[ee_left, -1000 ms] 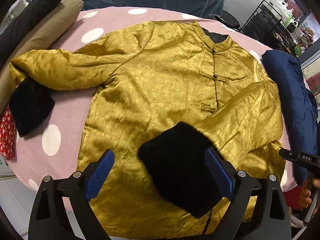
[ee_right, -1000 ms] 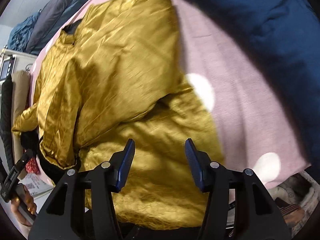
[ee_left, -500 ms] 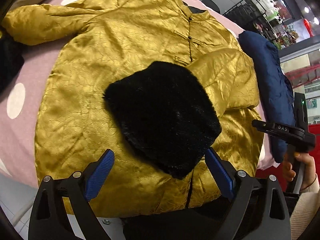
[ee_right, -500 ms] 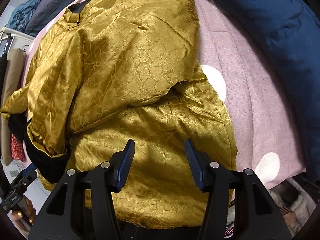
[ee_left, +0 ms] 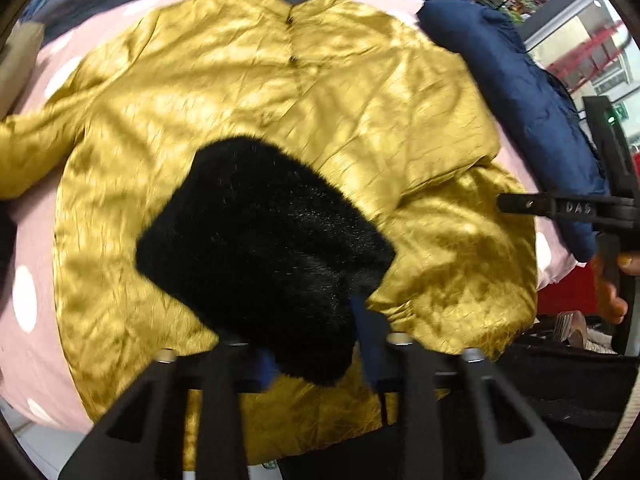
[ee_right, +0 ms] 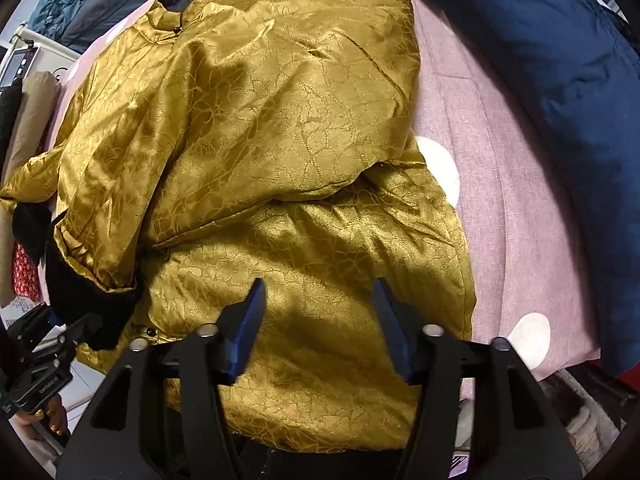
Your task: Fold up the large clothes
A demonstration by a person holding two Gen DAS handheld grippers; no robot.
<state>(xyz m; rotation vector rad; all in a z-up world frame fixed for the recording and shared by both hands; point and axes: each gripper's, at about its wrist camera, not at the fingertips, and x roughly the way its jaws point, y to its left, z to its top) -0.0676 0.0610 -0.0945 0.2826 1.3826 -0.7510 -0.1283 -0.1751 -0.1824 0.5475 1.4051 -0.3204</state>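
Gold satin fills the left wrist view: a jacket (ee_left: 304,120) lies flat, front up, on a pink dotted bedspread (ee_left: 24,280). Its collar points away from the camera and its hem lies nearest, so the long axis runs from near to far. One sleeve is folded across the front, and its black fur cuff (ee_left: 264,256) rests below the jacket's middle. The left gripper (ee_left: 316,344) has its jaws drawn close around the cuff's near edge, apparently pinching it. A navy garment (ee_left: 516,92) lies beside the jacket's far-right shoulder.

From the right wrist view, the jacket (ee_right: 280,160) is seen from its side, collar toward the upper left. The right gripper (ee_right: 318,328) hovers above the hem with jaws wide apart, holding nothing.

Judging by this, the sleeve fold is being finished. Next, the other sleeve, stretched out left of the jacket, likely needs folding in.
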